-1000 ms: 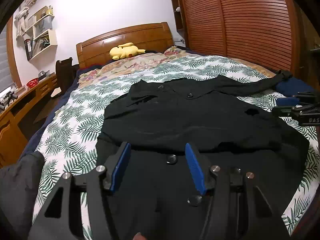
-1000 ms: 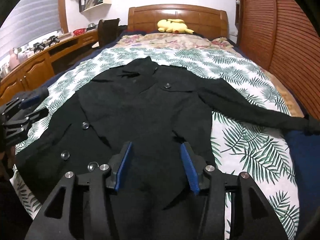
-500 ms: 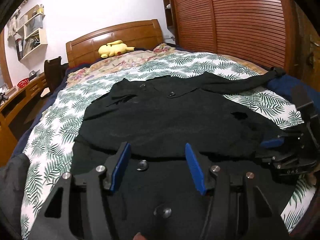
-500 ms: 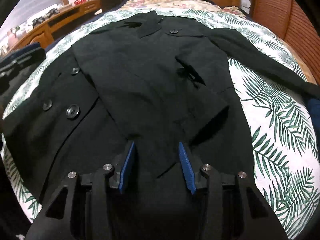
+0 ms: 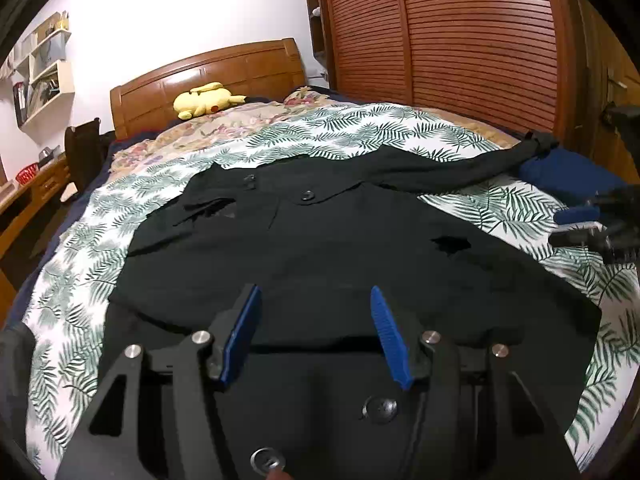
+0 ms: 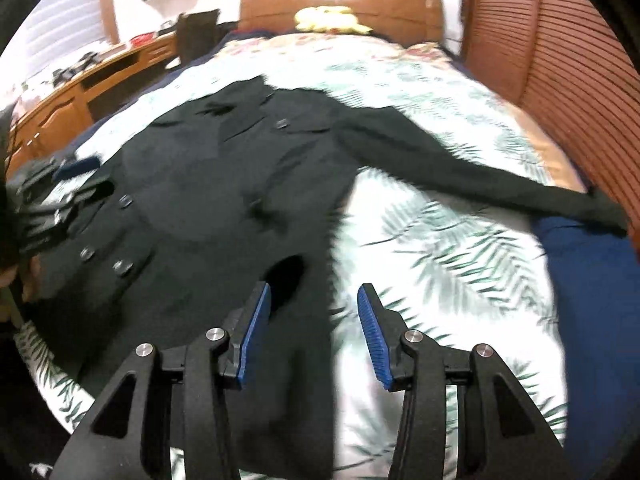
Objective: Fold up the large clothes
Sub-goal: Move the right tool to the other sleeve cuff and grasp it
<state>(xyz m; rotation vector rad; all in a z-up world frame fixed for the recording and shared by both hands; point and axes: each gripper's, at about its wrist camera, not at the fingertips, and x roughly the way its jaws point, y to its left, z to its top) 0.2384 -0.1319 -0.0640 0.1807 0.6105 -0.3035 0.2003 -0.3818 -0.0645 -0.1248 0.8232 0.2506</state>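
- Bed [image 5: 460, 128]: a leaf-print cover is lying over it, with a wooden headboard [image 5: 224, 68] and a yellow plush toy [image 5: 204, 100] sitting at the far end. A louvred wardrobe [image 5: 460, 28] is running along one side.
- Coat [image 5: 320, 248]: it's lying flat, face up, collar toward the headboard and hem toward you. One side is looking already folded in over the body. The other sleeve [image 6: 460, 168] is stretching straight out across the cover toward the wardrobe, cuff resting on a blue cloth [image 6: 592, 264].
- Step: you're partway through folding the sides in. My read is that the outstretched sleeve is the next part to bring in.
- Left gripper [image 5: 314, 332]: it's hanging over the hem end of the coat, jaws parted, nothing clamped.
- Right gripper [image 6: 314, 332]: its jaws have just been opening a little and are gripping nothing. It's hovering over the coat's side edge, where the black cloth is meeting the cover. The picture is blurring here.
- Next move: you're needing the right gripper out at the sleeve, pinching one layer only, then carrying it flat across the body. Watch for the cover getting pinched with it.
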